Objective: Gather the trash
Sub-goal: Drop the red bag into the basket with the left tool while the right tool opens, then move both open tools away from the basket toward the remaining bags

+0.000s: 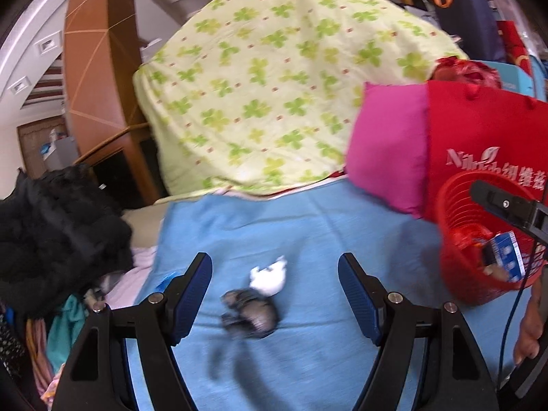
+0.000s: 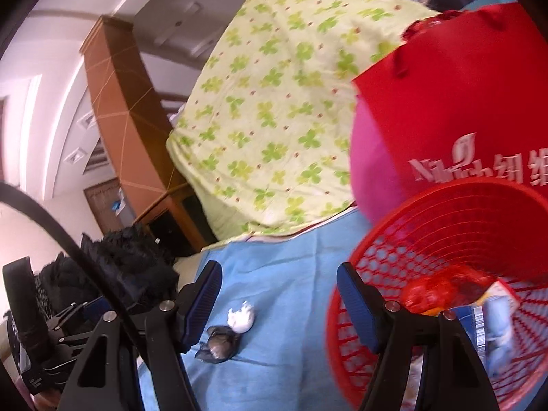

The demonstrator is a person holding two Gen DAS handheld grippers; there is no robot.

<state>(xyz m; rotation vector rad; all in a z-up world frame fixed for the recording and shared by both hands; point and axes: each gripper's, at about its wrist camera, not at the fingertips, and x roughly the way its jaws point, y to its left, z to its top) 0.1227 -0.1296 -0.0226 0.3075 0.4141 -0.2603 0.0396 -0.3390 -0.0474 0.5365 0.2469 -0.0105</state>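
A dark crumpled wrapper (image 1: 250,315) and a white tissue wad (image 1: 269,275) lie touching each other on the blue cloth (image 1: 308,226). My left gripper (image 1: 274,257) is open just above them, with both pieces in the gap and neither pad touching. In the right wrist view the wrapper (image 2: 219,342) and tissue (image 2: 241,316) lie low left. My right gripper (image 2: 278,266) is open and empty, its right finger over the rim of the red mesh basket (image 2: 445,226). The basket (image 1: 455,205) holds a red wrapper (image 2: 431,294) and a blue-white carton (image 1: 507,253).
A clover-print quilt (image 1: 274,78) is piled behind the blue cloth. A pink cushion (image 1: 387,150) and a red bag (image 1: 479,126) stand behind the basket. Black fluffy clothing (image 1: 58,226) heaps up at the left edge. A person's hand (image 1: 529,328) shows at the far right.
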